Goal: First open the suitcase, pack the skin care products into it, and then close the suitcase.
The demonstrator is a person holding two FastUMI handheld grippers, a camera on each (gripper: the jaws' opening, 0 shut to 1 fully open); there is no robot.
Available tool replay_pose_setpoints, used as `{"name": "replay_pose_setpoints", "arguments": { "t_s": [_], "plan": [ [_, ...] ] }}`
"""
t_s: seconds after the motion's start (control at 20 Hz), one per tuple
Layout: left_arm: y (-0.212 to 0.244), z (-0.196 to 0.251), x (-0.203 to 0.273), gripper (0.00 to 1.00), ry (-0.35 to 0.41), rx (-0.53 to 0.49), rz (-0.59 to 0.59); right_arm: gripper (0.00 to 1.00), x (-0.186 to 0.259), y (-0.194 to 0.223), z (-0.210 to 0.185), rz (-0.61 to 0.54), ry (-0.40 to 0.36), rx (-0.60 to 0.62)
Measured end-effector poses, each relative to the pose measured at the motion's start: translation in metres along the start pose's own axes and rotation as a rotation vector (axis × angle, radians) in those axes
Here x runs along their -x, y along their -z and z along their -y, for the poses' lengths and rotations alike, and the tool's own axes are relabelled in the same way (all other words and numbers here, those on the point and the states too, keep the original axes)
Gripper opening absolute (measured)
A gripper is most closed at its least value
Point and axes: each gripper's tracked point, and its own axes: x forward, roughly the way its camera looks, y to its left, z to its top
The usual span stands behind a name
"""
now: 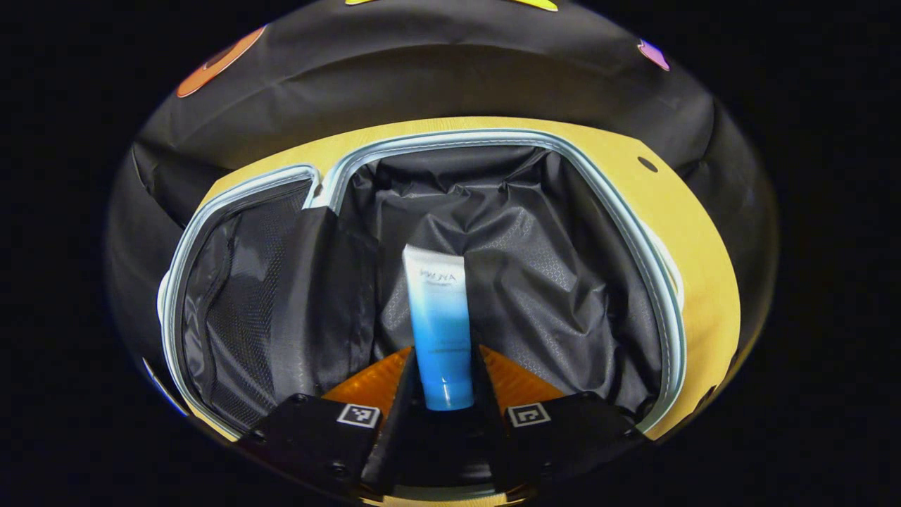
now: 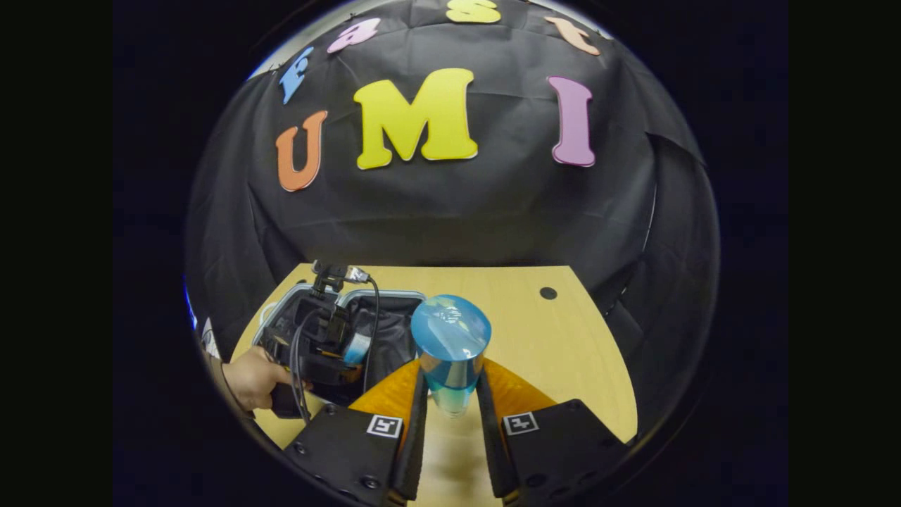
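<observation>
In the left gripper view, left gripper (image 1: 442,384) clamped on a blue-and-white tube (image 1: 438,317), both fingers pressing its lower sides near the cap, cap end toward the camera and the crimped white end pointing away. Held above the open suitcase (image 1: 637,239), over the main compartment lined with crumpled dark fabric (image 1: 549,282); whether touching the lining or hanging just clear of it, cannot tell. To the left of the tube, the other half of the case with a dark mesh pocket (image 1: 232,310), edged like the main half by a pale zipper band. Beyond and to the right of the case, a wooden table (image 1: 676,211) with a small dark hole near its far right corner. In the right gripper view, right gripper (image 2: 450,398) closed on a round-topped blue bottle (image 2: 450,338), fingers squeezing the clear lower part on either side, the glossy blue cap standing up between them, upright over the bare table (image 2: 556,345), near the scene's middle and well right of the case. Farther off at the left of that view, the left gripper (image 2: 320,338) with its cables, gripped by a hand (image 2: 253,377), poised over the open suitcase (image 2: 383,296) with the tube (image 2: 357,348) just showing between its fingers.
</observation>
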Motion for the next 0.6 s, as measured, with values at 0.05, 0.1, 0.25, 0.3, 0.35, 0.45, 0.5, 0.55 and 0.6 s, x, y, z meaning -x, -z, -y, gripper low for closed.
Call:
{"name": "replay_pose_setpoints", "arguments": {
  "t_s": [0.05, 0.1, 0.25, 0.3, 0.35, 0.45, 0.5, 0.55, 0.6],
  "plan": [
    [-0.003, 0.001, 0.008, 0.60, 0.030, 0.025, 0.041, 0.35, -0.007, -0.001, -0.009, -0.005, -0.012, 0.010],
    [-0.007, 0.001, 0.019, 0.70, 0.062, 0.041, 0.095, 0.35, -0.015, -0.002, -0.019, -0.013, -0.025, 0.020],
    [-0.016, -0.007, 0.063, 0.89, 0.104, 0.045, 0.248, 0.35, -0.045, 0.005, -0.056, -0.059, -0.077, 0.033],
    [-0.017, -0.014, 0.078, 0.81, 0.105, 0.046, 0.296, 0.34, -0.055, 0.009, -0.070, -0.074, -0.095, 0.033],
    [-0.017, -0.022, 0.092, 0.83, 0.104, 0.049, 0.343, 0.34, -0.066, 0.015, -0.083, -0.094, -0.112, 0.038],
    [-0.013, -0.042, 0.121, 0.87, 0.085, 0.057, 0.422, 0.35, -0.091, 0.037, -0.109, -0.153, -0.130, 0.048],
    [-0.008, -0.053, 0.132, 0.90, 0.075, 0.061, 0.439, 0.35, -0.102, 0.050, -0.119, -0.188, -0.135, 0.046],
    [0.001, -0.065, 0.141, 0.97, 0.051, 0.056, 0.434, 0.35, -0.114, 0.061, -0.127, -0.217, -0.140, 0.038],
    [0.012, -0.078, 0.151, 0.98, 0.019, 0.047, 0.424, 0.34, -0.125, 0.072, -0.135, -0.246, -0.140, 0.030]
  ]
}}
